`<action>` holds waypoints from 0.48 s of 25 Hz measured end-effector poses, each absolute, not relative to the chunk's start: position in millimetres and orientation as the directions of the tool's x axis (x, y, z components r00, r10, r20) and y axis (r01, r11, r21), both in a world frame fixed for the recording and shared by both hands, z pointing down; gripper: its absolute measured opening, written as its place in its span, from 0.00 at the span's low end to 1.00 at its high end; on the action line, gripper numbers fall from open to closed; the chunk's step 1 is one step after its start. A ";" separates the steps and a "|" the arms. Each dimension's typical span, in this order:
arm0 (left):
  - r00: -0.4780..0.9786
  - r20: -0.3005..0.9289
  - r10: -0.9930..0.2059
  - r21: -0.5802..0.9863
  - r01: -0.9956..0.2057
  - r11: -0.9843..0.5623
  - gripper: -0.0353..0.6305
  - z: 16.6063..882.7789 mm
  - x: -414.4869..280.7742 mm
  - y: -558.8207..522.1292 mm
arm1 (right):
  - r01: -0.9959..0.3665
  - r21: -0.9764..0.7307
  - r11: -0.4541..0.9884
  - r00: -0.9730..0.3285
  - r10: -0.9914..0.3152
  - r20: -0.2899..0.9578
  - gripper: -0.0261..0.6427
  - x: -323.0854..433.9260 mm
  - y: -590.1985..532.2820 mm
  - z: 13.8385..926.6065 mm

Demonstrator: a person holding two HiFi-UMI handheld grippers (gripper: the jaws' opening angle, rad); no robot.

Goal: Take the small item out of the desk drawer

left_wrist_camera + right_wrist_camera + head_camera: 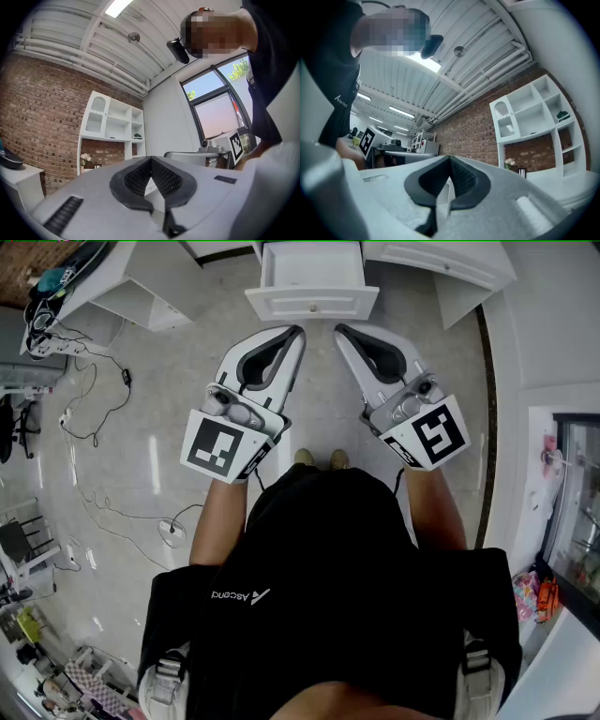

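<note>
The white desk drawer [312, 298] stands pulled out at the top middle of the head view, its knob facing me. What shows of its inside looks bare white, and I see no small item. My left gripper [298, 332] and right gripper [339, 330] are held side by side just short of the drawer front, tips pointing at it. Both are shut with nothing between their jaws. In the left gripper view the dark pads [161, 178] meet at the tip of the left gripper [151, 160]. The right gripper [450, 159] looks the same in the right gripper view.
The white desk [441, 263] spans the top edge, with an open shelf unit [131, 287] at its left. Cables and a power strip [56, 343] trail over the floor at left. A dark-framed glass cabinet [572, 512] stands at right. My shoes [319, 458] are below the grippers.
</note>
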State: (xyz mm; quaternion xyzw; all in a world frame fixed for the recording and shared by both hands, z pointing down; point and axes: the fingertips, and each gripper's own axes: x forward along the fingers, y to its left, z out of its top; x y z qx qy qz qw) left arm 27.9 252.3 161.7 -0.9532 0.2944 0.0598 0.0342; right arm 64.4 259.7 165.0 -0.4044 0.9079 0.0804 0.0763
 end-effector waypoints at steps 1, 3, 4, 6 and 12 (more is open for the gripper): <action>0.819 -0.136 -0.558 -0.029 -0.566 -0.824 0.05 162.2 28.4 252.5 | -0.746 0.082 0.661 -0.661 -0.719 -0.215 0.04 66.0 260.8 163.8; 0.817 -0.138 -0.560 -0.027 -0.568 -0.822 0.05 163.5 28.7 252.6 | -0.747 0.079 0.660 -0.658 -0.717 -0.231 0.04 68.3 262.1 162.2; 0.817 -0.136 -0.561 -0.027 -0.569 -0.822 0.05 163.9 28.4 252.4 | -0.749 0.081 0.658 -0.656 -0.719 -0.231 0.04 68.6 262.0 162.1; 0.816 -0.135 -0.562 -0.028 -0.570 -0.821 0.05 164.0 26.8 252.0 | -0.753 0.087 0.652 -0.653 -0.724 -0.223 0.04 67.7 261.1 163.3; 0.812 -0.132 -0.568 -0.027 -0.576 -0.817 0.05 166.8 23.4 253.9 | -0.761 0.079 0.643 -0.643 -0.733 -0.222 0.04 68.8 263.3 168.8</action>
